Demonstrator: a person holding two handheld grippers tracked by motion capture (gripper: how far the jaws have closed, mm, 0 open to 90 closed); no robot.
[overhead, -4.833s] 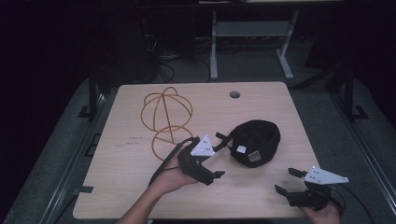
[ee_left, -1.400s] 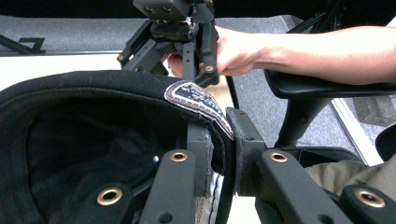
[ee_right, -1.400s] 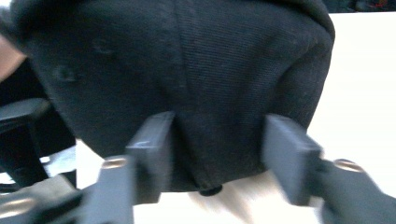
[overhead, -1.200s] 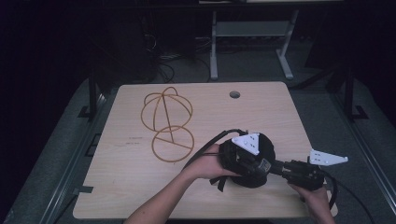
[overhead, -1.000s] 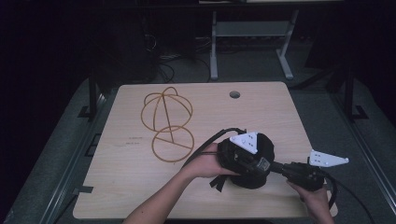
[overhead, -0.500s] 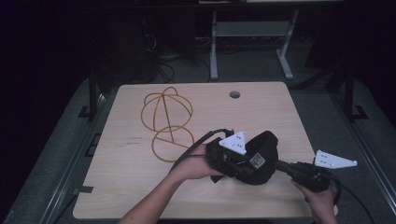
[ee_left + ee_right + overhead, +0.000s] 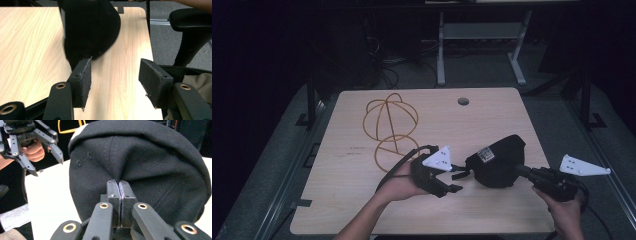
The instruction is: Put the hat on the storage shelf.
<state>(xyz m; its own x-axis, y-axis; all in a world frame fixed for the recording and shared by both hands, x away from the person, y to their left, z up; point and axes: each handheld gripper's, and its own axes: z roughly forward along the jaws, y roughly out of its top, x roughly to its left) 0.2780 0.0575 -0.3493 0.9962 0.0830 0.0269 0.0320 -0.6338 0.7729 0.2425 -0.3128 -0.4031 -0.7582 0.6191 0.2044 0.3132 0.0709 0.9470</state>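
Note:
A black cap [image 7: 498, 161] with a white label hangs tilted just above the table [image 7: 492, 115] at its right front. My right gripper [image 7: 518, 169] is shut on a pinch of the cap's cloth [image 7: 150, 157]; its jaws [image 7: 120, 187] meet with the fabric between them. My left gripper [image 7: 455, 180] is just left of the cap and its jaws have just been opening. In the left gripper view they stand apart [image 7: 113, 77] with nothing between them. The cap's edge [image 7: 90, 27] lies just beyond the left pad. The right gripper view shows the left gripper [image 7: 47, 163] beside the cap.
An orange wire frame [image 7: 392, 125] of hoops lies on the table's left half. A round cable hole [image 7: 463, 101] sits near the far edge. A black office chair [image 7: 190, 20] stands off the table's side. Metal desk legs [image 7: 441, 45] rise behind the table.
My left gripper has let go of the cap, opened and drawn back to the left. The right gripper has lifted the cap and tipped it up off the table.

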